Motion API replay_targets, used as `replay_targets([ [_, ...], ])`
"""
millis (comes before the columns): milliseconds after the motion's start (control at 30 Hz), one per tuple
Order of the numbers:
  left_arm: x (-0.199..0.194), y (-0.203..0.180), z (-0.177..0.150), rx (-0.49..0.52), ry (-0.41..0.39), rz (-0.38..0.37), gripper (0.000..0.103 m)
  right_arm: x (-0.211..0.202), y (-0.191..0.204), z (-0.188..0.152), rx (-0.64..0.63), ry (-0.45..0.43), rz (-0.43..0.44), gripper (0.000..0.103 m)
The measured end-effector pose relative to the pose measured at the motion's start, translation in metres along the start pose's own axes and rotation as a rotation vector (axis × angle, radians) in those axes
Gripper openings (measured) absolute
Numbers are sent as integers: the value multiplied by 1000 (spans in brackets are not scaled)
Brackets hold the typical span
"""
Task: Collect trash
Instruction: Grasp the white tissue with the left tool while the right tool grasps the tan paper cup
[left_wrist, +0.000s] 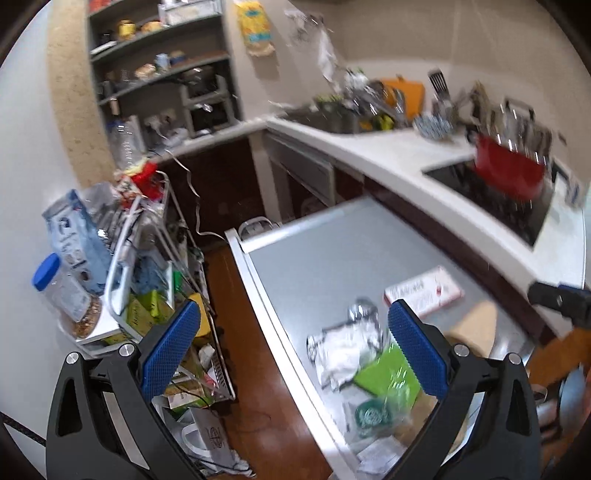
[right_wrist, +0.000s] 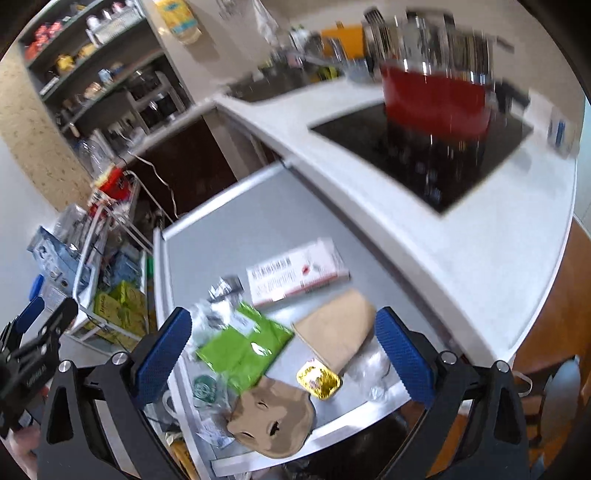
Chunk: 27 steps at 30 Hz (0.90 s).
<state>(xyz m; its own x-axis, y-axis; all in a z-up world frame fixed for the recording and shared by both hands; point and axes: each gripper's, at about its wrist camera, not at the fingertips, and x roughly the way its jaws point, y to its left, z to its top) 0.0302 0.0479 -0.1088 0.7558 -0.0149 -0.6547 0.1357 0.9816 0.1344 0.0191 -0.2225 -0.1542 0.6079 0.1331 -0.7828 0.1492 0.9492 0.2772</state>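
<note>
Trash lies on a grey table (right_wrist: 266, 225): a green wrapper (right_wrist: 243, 347), a white and red box (right_wrist: 295, 273), a brown paper bag (right_wrist: 336, 332), crumpled brown paper (right_wrist: 273, 421), a gold foil tray (right_wrist: 318, 380), crumpled foil (right_wrist: 225, 288) and clear plastic (right_wrist: 369, 369). My right gripper (right_wrist: 284, 350) is open above the pile, empty. My left gripper (left_wrist: 293, 343) is open above the table's left edge (left_wrist: 258, 306), empty; the green wrapper (left_wrist: 388, 376), the white crumpled wrapper (left_wrist: 343, 350) and the box (left_wrist: 423, 291) lie near its right finger.
A cluttered wire rack (left_wrist: 147, 258) stands left of the table, with wooden floor (left_wrist: 251, 350) between. A white counter (right_wrist: 406, 221) with a black hob (right_wrist: 424, 147) and a red pot (right_wrist: 436, 99) runs behind. Shelves (left_wrist: 159, 66) are at the back left.
</note>
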Motion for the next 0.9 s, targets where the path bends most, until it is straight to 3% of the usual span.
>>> replay_targets([
  [200, 45, 10, -22, 16, 117, -76, 101, 46, -8, -12, 41, 95, -77, 95],
  [400, 79, 3, -35, 5, 184, -143, 101, 88, -19, -16, 105, 171, -142, 95],
  [633, 112, -19, -39, 41, 215, -159, 101, 120, -33, -16, 206, 246, -186, 95],
  [900, 137, -25, -42, 43, 254, -158, 101, 145, -49, -16, 354, 293, -162, 95],
])
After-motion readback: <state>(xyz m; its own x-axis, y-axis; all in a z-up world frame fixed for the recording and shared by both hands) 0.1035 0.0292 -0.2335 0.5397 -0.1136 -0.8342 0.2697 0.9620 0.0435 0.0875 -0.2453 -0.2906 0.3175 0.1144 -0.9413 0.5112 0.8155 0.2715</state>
